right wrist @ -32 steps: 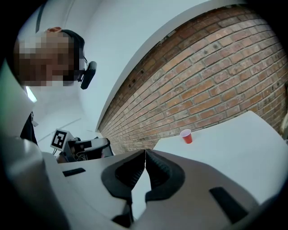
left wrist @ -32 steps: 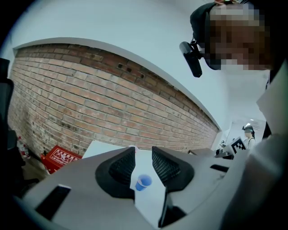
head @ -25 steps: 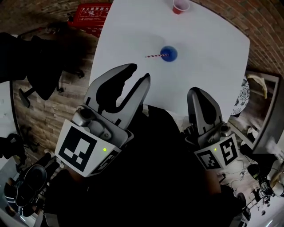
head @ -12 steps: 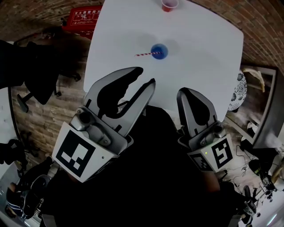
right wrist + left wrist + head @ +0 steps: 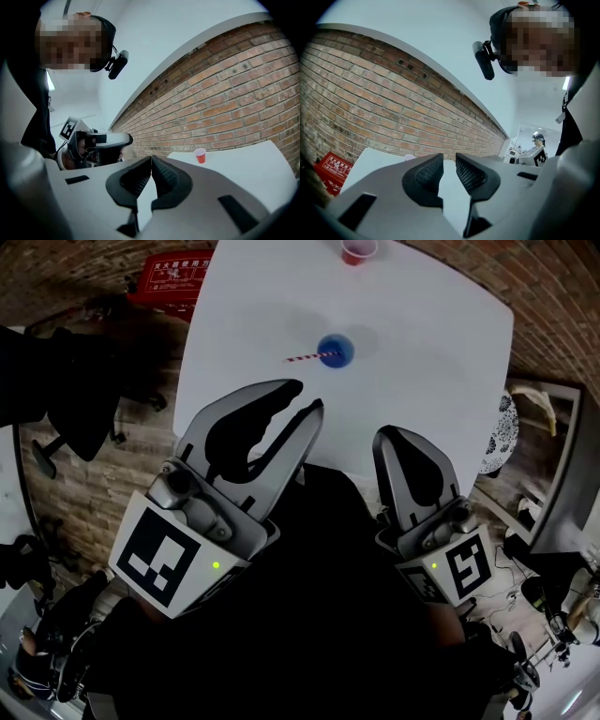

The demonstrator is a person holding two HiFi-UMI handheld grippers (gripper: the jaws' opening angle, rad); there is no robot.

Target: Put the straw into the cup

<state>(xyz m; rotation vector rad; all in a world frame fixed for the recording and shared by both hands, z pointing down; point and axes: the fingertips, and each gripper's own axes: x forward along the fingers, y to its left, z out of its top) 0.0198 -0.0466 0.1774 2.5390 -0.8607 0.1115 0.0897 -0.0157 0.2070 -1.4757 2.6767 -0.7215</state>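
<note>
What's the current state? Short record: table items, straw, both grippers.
table: white, holds two cups and a straw
blue cup: upright, mid-table
straw: striped, one end at the blue cup, the rest pointing left; can't tell if it sits inside
red cup: upright at the far edge
left gripper: jaws apart, nothing between them, held short of the table's near edge
right gripper: jaws together, empty, also near the body
contact with task items: none
</note>
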